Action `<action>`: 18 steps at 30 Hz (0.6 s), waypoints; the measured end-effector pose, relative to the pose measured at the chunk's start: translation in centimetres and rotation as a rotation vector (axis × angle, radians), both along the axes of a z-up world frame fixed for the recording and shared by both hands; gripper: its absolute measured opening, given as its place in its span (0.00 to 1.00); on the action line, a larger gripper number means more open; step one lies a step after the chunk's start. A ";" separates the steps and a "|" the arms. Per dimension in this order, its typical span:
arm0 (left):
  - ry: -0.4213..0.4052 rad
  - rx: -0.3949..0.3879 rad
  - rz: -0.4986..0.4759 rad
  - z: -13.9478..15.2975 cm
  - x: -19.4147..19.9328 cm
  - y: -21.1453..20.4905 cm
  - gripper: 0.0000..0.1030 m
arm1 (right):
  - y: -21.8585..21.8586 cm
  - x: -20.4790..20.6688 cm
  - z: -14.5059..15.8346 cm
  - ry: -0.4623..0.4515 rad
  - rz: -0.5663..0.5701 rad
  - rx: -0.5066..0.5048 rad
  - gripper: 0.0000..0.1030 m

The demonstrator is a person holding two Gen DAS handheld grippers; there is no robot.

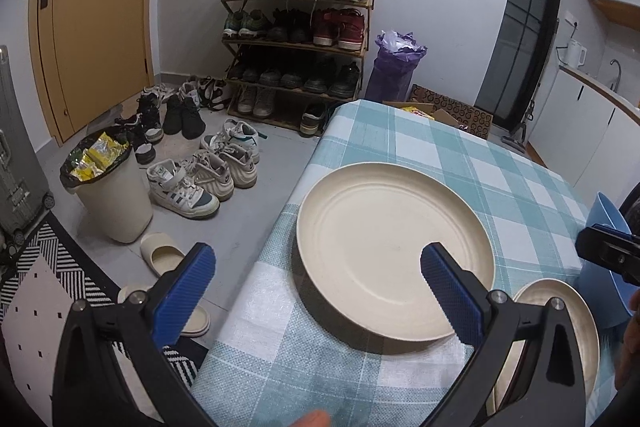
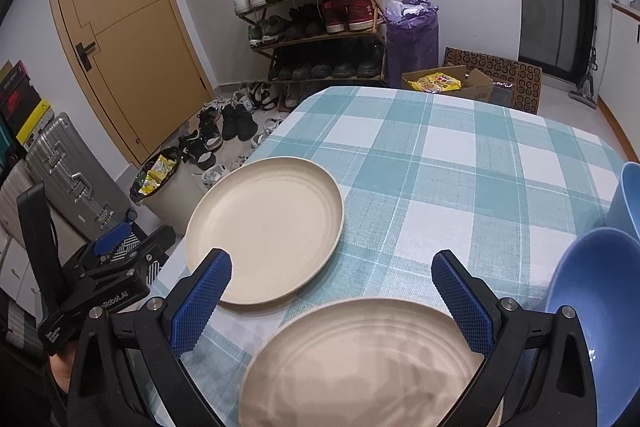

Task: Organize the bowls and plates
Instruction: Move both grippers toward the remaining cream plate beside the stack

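A cream plate [image 1: 384, 247] lies near the left edge of the checked table [image 1: 460, 155]; it also shows in the right wrist view [image 2: 272, 227]. A second cream plate [image 2: 360, 359] lies nearer, under my right gripper [image 2: 332, 291], which is open and empty above it. This plate shows in the left wrist view [image 1: 580, 327] too. My left gripper [image 1: 316, 287] is open and empty, over the near-left rim of the first plate. Two blue bowls [image 2: 592, 291] [image 2: 628, 195] stand at the right; one shows in the left wrist view [image 1: 608, 227].
The table's left edge [image 2: 240, 171] drops to a floor with a trash bin [image 1: 112, 195], scattered shoes [image 1: 192, 183] and slippers [image 1: 160, 259]. A shoe rack [image 1: 296, 27] and a purple bag [image 1: 392, 67] stand at the far wall. A cardboard box [image 2: 448, 83] lies behind the table.
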State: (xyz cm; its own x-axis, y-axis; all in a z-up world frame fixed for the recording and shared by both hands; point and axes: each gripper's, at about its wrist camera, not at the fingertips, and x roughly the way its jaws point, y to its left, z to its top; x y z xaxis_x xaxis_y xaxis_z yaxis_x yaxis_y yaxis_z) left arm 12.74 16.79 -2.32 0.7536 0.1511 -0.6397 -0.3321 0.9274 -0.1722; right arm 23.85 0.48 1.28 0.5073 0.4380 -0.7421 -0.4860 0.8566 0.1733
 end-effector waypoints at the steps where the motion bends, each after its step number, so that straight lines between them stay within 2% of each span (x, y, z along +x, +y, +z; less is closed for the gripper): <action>1: 0.003 -0.007 0.004 -0.2 0.1 0.2 1.00 | 0.3 0.2 -0.1 0.002 -0.001 -0.004 0.99; 6: 0.023 -0.041 0.006 -1.3 0.4 0.8 1.00 | 1.9 1.6 -1.3 0.003 -0.018 -0.044 0.99; 15: 0.047 -0.092 0.018 -2.7 0.7 1.8 1.00 | 3.8 4.4 -4.2 0.071 -0.052 -0.079 0.99; 18: 0.057 -0.108 0.019 -3.1 0.9 1.9 0.99 | 4.2 5.1 -5.0 0.082 -0.058 -0.094 0.96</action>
State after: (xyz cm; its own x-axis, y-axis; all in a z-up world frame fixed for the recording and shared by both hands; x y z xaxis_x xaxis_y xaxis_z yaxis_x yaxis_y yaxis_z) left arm 13.67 18.70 -5.38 0.7129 0.0933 -0.6950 -0.3617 0.8980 -0.2506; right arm 29.00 4.66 -3.76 0.4656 0.3358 -0.8188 -0.4223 0.8974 0.1279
